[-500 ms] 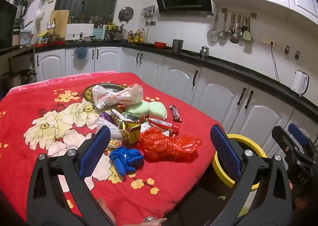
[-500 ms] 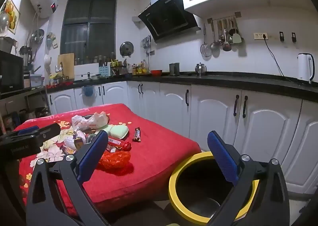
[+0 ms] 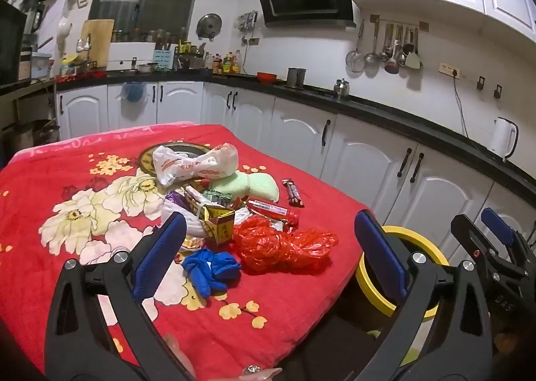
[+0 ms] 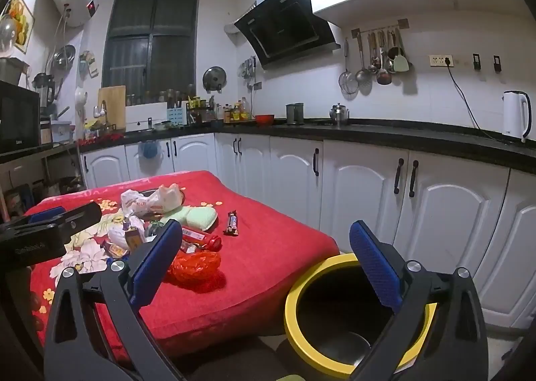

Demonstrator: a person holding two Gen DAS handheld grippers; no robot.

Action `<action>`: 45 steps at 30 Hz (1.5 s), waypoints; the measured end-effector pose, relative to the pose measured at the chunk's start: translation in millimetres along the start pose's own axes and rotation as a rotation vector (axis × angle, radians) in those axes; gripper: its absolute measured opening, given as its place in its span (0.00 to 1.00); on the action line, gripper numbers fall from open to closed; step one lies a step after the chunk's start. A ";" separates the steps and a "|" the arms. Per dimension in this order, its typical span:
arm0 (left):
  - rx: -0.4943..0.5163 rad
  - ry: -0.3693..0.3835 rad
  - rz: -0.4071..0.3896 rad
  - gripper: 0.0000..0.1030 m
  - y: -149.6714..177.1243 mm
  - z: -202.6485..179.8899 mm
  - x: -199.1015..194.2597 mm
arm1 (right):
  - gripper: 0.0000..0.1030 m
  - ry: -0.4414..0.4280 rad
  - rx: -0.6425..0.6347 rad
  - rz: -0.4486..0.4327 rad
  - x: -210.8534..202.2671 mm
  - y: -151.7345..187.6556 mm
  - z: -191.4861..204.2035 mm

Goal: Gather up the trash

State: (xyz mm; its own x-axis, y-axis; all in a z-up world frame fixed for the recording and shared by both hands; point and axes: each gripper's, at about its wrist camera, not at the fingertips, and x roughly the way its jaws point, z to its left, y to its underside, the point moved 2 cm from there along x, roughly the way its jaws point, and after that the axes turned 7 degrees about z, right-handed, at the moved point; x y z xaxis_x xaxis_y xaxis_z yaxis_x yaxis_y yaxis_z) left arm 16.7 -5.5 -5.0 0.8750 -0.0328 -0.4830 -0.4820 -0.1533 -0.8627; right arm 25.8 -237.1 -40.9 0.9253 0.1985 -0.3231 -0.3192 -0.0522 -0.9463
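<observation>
A: How do the grippers stand?
B: The left gripper [image 3: 268,247] is spread wide with nothing in it, tilted down over the red worktop [image 3: 291,307]. The right gripper [image 4: 264,263] is equally wide and empty.
A: Where's the trash?
B: Just beyond the left one: a blue glove [image 3: 211,268], a red bag [image 3: 278,247], then a yellow box [image 3: 219,223] and a white bag [image 3: 194,166]. The yellow-rimmed bin [image 4: 301,324] sits below the right gripper, beside the worktop's edge.
</observation>
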 end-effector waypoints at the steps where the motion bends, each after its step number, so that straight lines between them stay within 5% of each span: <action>1: 0.001 -0.002 0.000 0.90 -0.2 -0.3 -0.1 | 0.94 0.000 0.000 0.000 0.1 0.1 0.2; 45: 0.001 -0.008 -0.001 0.90 -0.6 4.1 -1.5 | 0.94 -0.007 -0.007 0.013 3.5 3.9 3.8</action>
State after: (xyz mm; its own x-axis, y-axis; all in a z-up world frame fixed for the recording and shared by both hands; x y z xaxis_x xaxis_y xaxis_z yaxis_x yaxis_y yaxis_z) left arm 15.6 -1.3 -4.4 0.8749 -0.0250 -0.4837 -0.4815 -0.1520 -0.8631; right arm 27.0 -232.8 -45.6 0.9197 0.2046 -0.3351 -0.3296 -0.0617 -0.9421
